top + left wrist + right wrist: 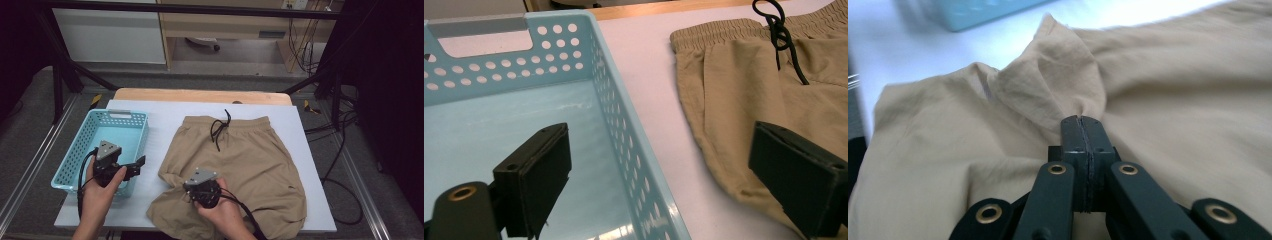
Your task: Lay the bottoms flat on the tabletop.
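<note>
A lab recording station

A white-topped table [310, 150] stands inside a black metal frame [200, 10], loose cables [345, 150] trailing on grey floor, cabinets [110, 35] behind.

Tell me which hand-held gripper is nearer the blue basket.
Left. The left hand-held gripper hangs open over the blue basket's near right wall; the right hand-held gripper is off to its right, pinching the tan shorts.

No writing, label, brand or number can be read — not on any surface in view
</note>
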Available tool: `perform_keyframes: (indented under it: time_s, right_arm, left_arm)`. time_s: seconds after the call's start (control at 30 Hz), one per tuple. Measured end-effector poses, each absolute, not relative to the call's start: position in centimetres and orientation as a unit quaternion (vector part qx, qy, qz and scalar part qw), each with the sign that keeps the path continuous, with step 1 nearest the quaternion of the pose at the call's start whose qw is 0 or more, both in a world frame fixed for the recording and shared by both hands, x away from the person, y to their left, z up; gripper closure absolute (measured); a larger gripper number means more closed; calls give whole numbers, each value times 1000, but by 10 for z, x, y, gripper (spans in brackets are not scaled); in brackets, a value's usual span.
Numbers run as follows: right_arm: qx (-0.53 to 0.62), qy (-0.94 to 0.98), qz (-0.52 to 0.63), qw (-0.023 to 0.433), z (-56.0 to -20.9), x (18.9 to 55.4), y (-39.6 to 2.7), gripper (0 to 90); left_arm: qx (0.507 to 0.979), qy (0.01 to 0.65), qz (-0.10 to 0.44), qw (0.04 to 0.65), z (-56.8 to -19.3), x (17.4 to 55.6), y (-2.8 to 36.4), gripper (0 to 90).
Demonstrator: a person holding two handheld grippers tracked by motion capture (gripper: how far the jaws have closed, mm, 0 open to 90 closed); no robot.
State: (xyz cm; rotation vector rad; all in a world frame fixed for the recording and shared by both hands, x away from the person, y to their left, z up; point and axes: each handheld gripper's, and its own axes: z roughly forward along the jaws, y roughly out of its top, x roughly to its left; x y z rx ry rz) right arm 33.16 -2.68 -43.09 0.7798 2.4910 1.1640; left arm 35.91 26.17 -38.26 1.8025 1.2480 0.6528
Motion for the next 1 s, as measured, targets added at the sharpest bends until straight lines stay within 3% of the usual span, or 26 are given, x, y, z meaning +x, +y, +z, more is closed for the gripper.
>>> perform_keyframes:
  time_s: [0.23,0.53,1.0]
  right_arm:
    - [313,850,389,169,-422,353,-70,900]
    - [349,847,363,169,-428,363,-120,900]
    - [348,848,363,169,-433,372,-138,900]
  left_arm:
    - [720,493,259,414,-382,358,259,107]
    - [726,481,262,417,-378,358,244,108]
    - [749,442,262,418,-360,371,205,107]
